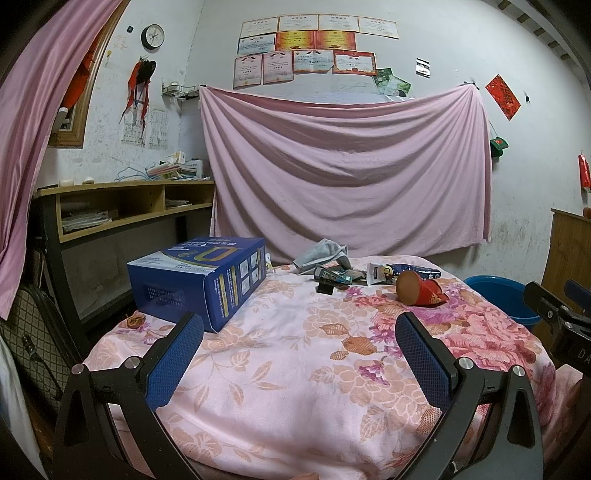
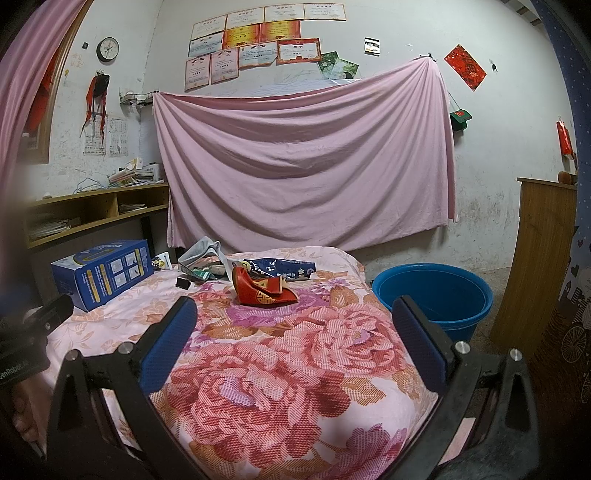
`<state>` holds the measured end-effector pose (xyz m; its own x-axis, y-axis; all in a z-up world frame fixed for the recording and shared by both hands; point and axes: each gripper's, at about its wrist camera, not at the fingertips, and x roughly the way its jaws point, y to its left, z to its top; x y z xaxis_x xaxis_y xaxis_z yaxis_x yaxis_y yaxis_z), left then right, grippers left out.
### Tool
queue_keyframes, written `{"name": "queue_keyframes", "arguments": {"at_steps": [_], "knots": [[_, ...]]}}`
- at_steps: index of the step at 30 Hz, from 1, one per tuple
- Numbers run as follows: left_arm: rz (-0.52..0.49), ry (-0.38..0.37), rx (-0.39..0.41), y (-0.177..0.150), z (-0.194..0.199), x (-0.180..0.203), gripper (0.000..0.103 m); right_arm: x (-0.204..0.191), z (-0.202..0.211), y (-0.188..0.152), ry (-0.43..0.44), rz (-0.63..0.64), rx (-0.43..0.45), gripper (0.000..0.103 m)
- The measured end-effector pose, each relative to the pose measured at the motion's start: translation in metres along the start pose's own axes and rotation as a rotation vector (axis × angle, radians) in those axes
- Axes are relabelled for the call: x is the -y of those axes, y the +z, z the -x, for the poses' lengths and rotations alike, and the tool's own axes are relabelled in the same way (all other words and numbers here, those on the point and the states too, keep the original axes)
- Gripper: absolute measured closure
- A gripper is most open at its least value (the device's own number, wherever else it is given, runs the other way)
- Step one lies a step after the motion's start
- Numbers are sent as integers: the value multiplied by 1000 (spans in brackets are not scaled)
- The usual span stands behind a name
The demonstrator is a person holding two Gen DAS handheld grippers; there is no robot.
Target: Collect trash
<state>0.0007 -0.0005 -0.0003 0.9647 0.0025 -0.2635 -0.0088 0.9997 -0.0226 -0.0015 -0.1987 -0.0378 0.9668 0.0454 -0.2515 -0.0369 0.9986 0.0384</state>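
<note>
Both claws gape wide and empty: left gripper (image 1: 299, 332), right gripper (image 2: 295, 317), crushed red cup (image 2: 263, 291) lying ahead, blue bucket (image 2: 436, 295) to its right.

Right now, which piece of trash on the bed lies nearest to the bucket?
The red paper cup, crushed and on its side, apart from the pile behind it. The bucket stands right of it.

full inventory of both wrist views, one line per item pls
crushed red paper cup: 1, red, table centre, on its side
blue cardboard box: 1, blue, table left
blue-white wrapper: 1, behind cup
grey cloth: 1, grey, table far edge
small black item: 1, black, near the cloth
floral tablecloth: 1, pink
blue plastic bucket: 1, floor, right of table
pink sheet: 1, hung on wall
wall clock: 1, upper left
left gripper: open, empty
right gripper: open, empty
</note>
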Motion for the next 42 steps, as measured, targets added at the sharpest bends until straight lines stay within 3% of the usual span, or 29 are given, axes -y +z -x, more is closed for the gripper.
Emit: {"name": "queue_keyframes", "arguments": {"at_steps": [35,42], "knots": [[14,7,13,-2,-6,5,1,-1,-4,-1,0,-3,-5,0],[15,-6,16,13,-3,-4,1,-1,-9,10,-11,4,-9,0]]}}
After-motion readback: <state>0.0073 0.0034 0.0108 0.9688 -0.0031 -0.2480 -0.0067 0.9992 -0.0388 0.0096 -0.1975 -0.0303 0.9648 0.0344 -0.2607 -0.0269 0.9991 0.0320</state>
